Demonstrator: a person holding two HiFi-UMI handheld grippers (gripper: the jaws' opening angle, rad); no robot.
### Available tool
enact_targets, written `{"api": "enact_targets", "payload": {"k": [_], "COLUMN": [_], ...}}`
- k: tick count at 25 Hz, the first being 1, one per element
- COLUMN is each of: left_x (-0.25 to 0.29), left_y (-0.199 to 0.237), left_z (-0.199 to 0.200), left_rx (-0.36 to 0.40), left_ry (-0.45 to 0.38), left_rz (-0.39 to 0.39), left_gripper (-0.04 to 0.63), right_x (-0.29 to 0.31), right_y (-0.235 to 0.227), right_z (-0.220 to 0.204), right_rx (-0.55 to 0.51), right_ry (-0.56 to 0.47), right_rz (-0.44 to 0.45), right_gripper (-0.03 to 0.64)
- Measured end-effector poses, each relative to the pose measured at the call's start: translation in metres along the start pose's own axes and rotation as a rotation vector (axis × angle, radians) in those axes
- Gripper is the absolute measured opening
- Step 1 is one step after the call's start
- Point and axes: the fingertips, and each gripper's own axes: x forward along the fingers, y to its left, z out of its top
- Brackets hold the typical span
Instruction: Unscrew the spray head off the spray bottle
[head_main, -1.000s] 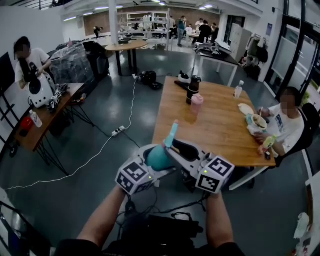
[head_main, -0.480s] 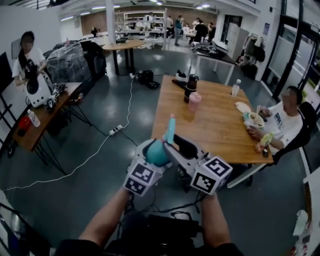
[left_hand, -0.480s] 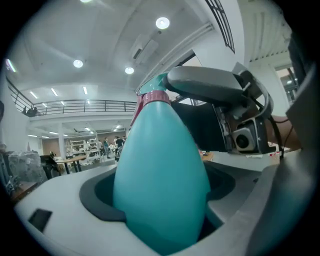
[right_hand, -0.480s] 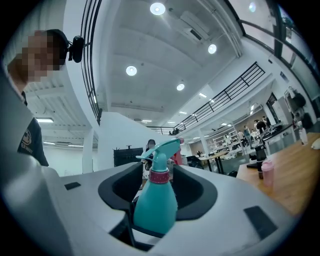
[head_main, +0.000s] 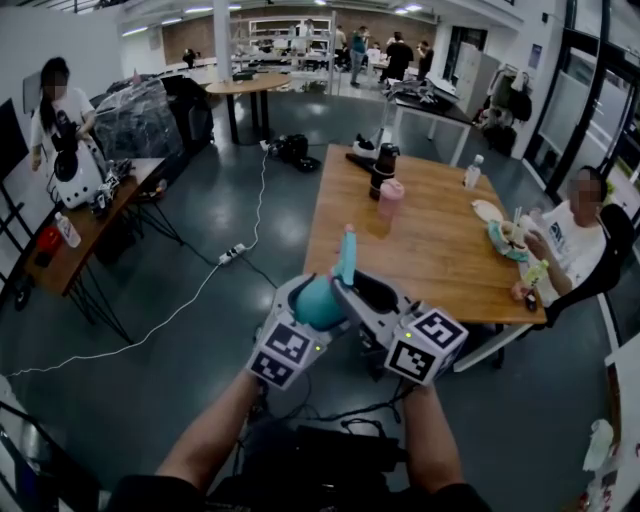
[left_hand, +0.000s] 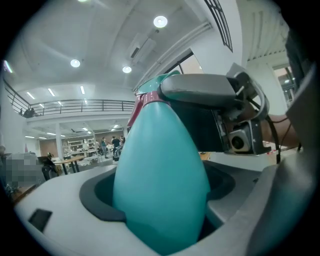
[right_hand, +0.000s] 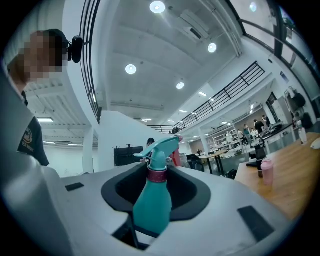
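I hold a teal spray bottle (head_main: 318, 300) in the air before the table's near edge. My left gripper (head_main: 300, 312) is shut on its fat body (left_hand: 160, 185). The spray head (head_main: 346, 255) with its dark red collar (right_hand: 159, 173) points up and away. My right gripper (head_main: 352, 288) comes in from the right; its jaws have just been closing on the bottle's top. In the left gripper view one of the right gripper's fingers (left_hand: 200, 90) lies against the collar. The right gripper view shows the spray head (right_hand: 161, 146) standing between its dark pads.
A wooden table (head_main: 430, 250) lies ahead with a pink cup (head_main: 392, 200) and a dark flask (head_main: 383, 168). A person (head_main: 570, 240) sits eating at its right side. A cable (head_main: 200, 300) and power strip cross the floor at left, next to a cluttered desk (head_main: 85, 245).
Both grippers and the bottle stay almost in place. The left gripper has turned a little, its marker cube shifting right. The spray head now stands slightly higher in the head view.
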Motion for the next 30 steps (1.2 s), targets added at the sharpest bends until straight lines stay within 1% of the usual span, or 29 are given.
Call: {"api": "enact_targets", "payload": {"k": [4, 6, 9, 11, 13, 15, 18, 20, 21, 23, 25, 30], "left_x": [-0.003, -0.004, -0.010, -0.014, -0.016, -0.019, -0.020, -0.016, -0.014, -0.011, -0.009, -0.004], "left_y": [-0.013, -0.022, -0.038, -0.045, -0.048, -0.049, -0.048, -0.039, -0.033, -0.022, -0.016, -0.006], "left_z": [0.003, 0.006, 0.010, 0.011, 0.013, 0.015, 0.020, 0.021, 0.021, 0.019, 0.015, 0.015], "left_rx": [-0.017, -0.032, -0.060, -0.068, -0.066, -0.062, -0.065, -0.074, -0.077, -0.078, -0.069, -0.051], "left_ry": [-0.018, -0.033, -0.054, -0.062, -0.069, -0.074, -0.093, -0.104, -0.103, -0.095, -0.080, -0.067], "left_rz": [-0.110, -0.177, -0.305, -0.371, -0.402, -0.413, -0.396, -0.342, -0.304, -0.227, -0.170, -0.091], "left_gripper": [0.445, 0.445, 0.445, 0.445, 0.445, 0.445, 0.445, 0.445, 0.445, 0.445, 0.445, 0.445], "right_x": [-0.006, -0.010, -0.018, -0.021, -0.023, -0.024, -0.023, -0.021, -0.020, -0.019, -0.017, -0.009], "right_y": [0.004, 0.007, 0.013, 0.017, 0.019, 0.022, 0.026, 0.024, 0.022, 0.016, 0.011, 0.011], "right_z": [0.001, 0.002, 0.003, 0.003, 0.004, 0.006, 0.009, 0.011, 0.012, 0.012, 0.011, 0.010], "right_rx": [-0.004, -0.007, -0.003, -0.001, -0.011, -0.028, -0.033, -0.027, -0.028, -0.036, -0.049, -0.058], "right_ry": [0.012, 0.015, 0.015, 0.011, 0.010, 0.004, -0.019, -0.032, -0.036, -0.038, -0.039, -0.028], "right_rz": [0.061, 0.102, 0.194, 0.249, 0.281, 0.295, 0.296, 0.284, 0.266, 0.211, 0.158, 0.118], "right_gripper": [0.130, 0.130, 0.130, 0.130, 0.130, 0.133, 0.140, 0.163, 0.163, 0.163, 0.163, 0.163]}}
